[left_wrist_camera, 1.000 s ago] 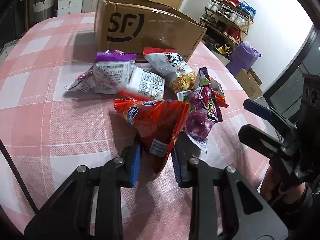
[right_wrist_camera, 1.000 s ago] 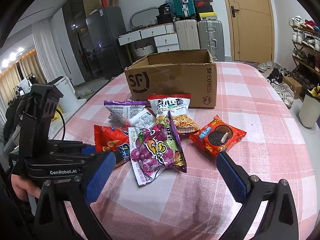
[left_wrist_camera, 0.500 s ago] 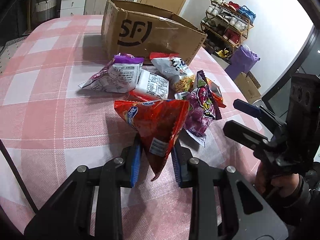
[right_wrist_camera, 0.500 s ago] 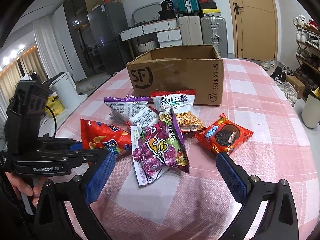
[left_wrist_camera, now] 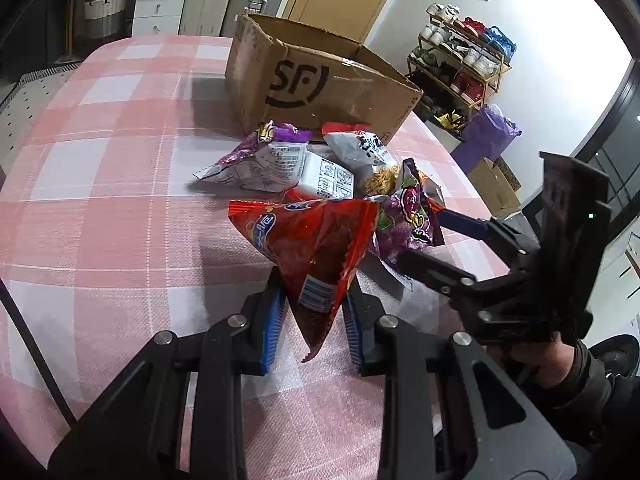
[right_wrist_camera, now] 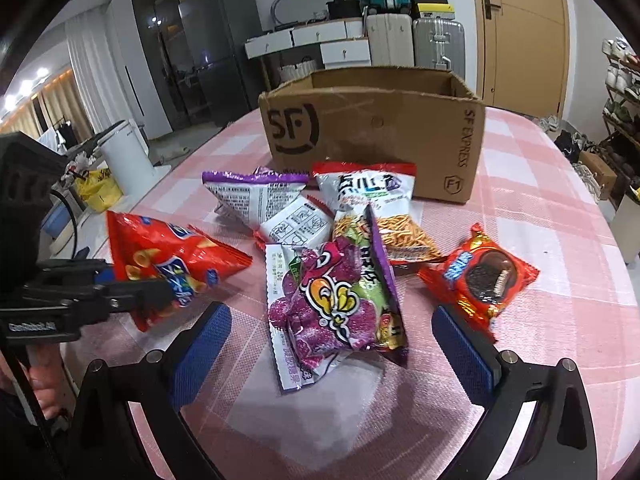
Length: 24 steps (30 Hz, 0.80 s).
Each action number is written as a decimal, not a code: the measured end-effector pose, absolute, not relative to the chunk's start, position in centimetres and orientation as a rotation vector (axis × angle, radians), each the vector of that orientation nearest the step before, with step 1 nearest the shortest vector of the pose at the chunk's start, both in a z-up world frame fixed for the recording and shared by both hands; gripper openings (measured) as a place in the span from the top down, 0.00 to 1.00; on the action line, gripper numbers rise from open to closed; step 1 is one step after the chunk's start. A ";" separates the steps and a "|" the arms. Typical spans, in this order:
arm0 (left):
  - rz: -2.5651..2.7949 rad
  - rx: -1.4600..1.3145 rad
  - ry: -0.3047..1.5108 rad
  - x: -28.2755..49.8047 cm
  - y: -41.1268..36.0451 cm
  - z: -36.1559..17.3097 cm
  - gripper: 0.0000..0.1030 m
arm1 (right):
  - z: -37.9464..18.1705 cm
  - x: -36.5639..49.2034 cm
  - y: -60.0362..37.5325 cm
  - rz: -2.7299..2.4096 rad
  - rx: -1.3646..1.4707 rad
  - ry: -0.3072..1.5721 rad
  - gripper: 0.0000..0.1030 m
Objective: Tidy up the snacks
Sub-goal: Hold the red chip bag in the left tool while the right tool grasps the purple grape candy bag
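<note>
My left gripper (left_wrist_camera: 314, 322) is shut on the bottom corner of a red snack bag (left_wrist_camera: 312, 240), which hangs just above the pink checked tablecloth; the same red snack bag (right_wrist_camera: 168, 256) shows at the left in the right wrist view. My right gripper (right_wrist_camera: 332, 344) is open, its blue pads on either side of a purple candy bag (right_wrist_camera: 340, 304) without touching it. Behind lie a purple-topped white bag (right_wrist_camera: 252, 196), a small white packet (right_wrist_camera: 296, 224), a noodle snack bag (right_wrist_camera: 376, 208) and a red cookie pack (right_wrist_camera: 484, 276). An open cardboard box (right_wrist_camera: 372, 132) stands beyond them.
The table (right_wrist_camera: 560, 340) curves away at the right, with a shoe rack (left_wrist_camera: 464, 64) and a purple bag (left_wrist_camera: 488, 136) on the floor past it. A white bin (right_wrist_camera: 128, 152) stands off the table's left side. A hand (left_wrist_camera: 560, 364) holds the right gripper's handle.
My left gripper has carried the red bag toward the box and slightly up. My right gripper has moved in and down over the purple candy bag.
</note>
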<state>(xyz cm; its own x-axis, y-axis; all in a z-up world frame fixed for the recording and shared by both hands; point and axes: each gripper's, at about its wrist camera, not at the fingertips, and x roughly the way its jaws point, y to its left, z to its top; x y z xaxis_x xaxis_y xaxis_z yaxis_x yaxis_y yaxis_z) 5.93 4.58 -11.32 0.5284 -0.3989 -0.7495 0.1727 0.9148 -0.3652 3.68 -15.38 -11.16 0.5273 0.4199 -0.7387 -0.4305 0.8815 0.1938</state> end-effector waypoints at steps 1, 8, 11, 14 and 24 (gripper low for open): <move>-0.347 -0.262 0.955 5.8 4.7 -11.2 0.76 | -11.3 3.7 -15.2 0.510 -0.017 0.882 0.01; -0.341 -0.299 0.950 5.3 6.0 -10.4 0.76 | -11.9 4.2 -14.0 0.526 -0.037 0.889 0.01; -0.328 -0.290 0.943 5.2 6.1 -10.1 0.76 | -12.2 4.3 -13.6 0.530 -0.046 0.899 0.01; -0.324 -0.292 0.940 5.1 6.2 -9.9 0.76 | -12.4 4.1 -13.2 0.541 -0.062 0.902 0.02; -0.313 -0.301 0.923 4.5 6.8 -9.1 0.76 | -13.3 4.4 -13.0 0.574 -0.029 0.951 0.35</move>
